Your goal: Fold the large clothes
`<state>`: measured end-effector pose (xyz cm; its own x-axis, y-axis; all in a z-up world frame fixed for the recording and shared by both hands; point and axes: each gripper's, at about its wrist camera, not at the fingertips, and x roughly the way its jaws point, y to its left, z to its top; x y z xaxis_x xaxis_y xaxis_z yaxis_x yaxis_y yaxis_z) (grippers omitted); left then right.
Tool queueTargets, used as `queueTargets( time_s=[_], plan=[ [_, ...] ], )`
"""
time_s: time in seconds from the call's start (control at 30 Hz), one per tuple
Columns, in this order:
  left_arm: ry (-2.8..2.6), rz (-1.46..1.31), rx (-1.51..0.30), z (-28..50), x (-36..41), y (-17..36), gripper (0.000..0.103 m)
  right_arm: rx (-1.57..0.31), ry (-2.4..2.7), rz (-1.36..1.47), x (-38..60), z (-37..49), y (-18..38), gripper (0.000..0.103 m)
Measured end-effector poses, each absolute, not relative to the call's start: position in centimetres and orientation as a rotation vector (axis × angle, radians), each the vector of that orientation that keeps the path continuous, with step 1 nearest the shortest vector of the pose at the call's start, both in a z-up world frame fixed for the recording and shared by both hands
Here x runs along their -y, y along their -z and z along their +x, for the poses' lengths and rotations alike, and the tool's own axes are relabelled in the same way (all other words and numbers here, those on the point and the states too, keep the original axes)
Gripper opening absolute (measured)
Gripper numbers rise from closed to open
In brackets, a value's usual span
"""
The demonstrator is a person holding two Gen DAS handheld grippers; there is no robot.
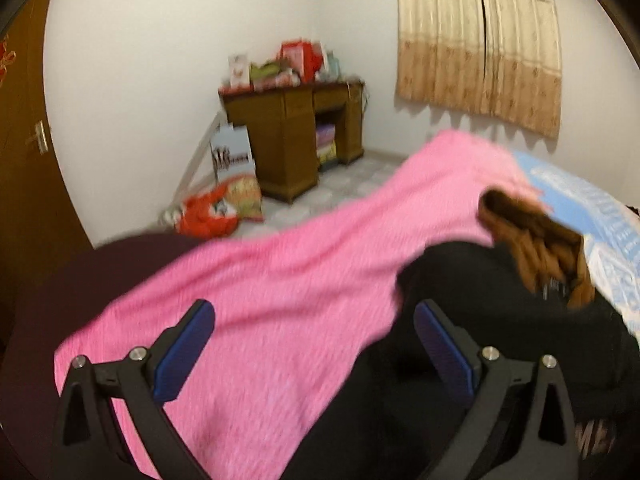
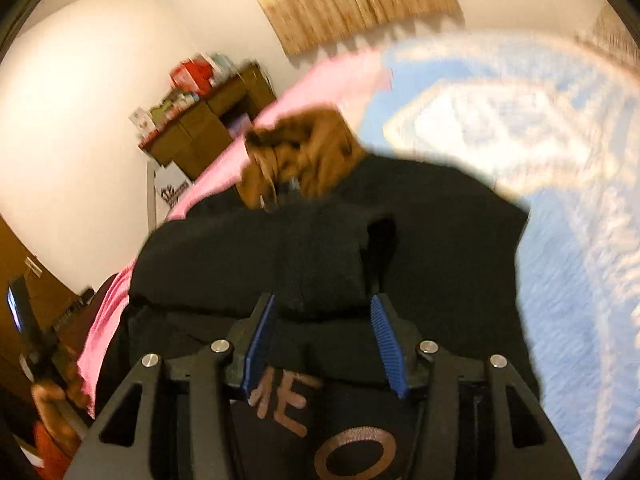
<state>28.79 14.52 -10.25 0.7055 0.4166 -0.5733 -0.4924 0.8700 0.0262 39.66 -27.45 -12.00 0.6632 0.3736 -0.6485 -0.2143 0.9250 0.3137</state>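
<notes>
A large black garment (image 2: pixel 320 232) with pinkish lettering (image 2: pixel 284 400) lies bunched on the bed, and a brown furry part (image 2: pixel 300 152) shows at its far end. My right gripper (image 2: pixel 323 302) stands open just above it. A fold of the black cloth lies between the blue pads (image 2: pixel 384 336), which do not press on it. My left gripper (image 1: pixel 314 312) is wide open and empty over the pink blanket (image 1: pixel 280 272), its right finger by the edge of the black garment (image 1: pixel 480 320). The brown furry part (image 1: pixel 532 248) lies beyond.
A blue and white bedspread (image 2: pixel 560 200) covers the bed to the right. Across the floor stands a wooden desk (image 1: pixel 296 136) piled with boxes, with bags (image 1: pixel 216 212) beside it. A curtain (image 1: pixel 480 40) hangs on the wall and a brown door (image 1: pixel 24 160) is at left.
</notes>
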Motion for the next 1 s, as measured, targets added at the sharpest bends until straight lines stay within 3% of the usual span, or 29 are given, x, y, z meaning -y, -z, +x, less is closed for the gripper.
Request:
queueTargets(
  time_s=[0.2, 0.4, 0.5, 0.6, 1.0],
  plan=[
    [-0.473, -0.077, -0.732, 37.5, -11.7, 12.4, 0.102, -0.708, -0.351, 0.181, 24.8, 42.1, 9.9, 0.049],
    [-0.538, 0.024, -0.778, 39.8, -9.6, 17.3, 0.102, -0.907, -0.337, 0.249, 22.8, 45.2, 17.7, 0.050],
    [-0.622, 0.101, -0.741, 41.0, -10.5, 18.7, 0.103, -0.855, -0.325, 0.157, 21.6, 44.3, 17.7, 0.052],
    [-0.626, -0.048, -0.845, 42.4, -13.8, 20.3, 0.103, -0.870, -0.328, 0.161, 21.5, 44.7, 17.8, 0.052],
    [-0.554, -0.167, -0.863, 42.9, -15.8, 20.1, 0.103, -0.862, -0.370, 0.167, 21.9, 42.6, 17.6, 0.053]
  ],
)
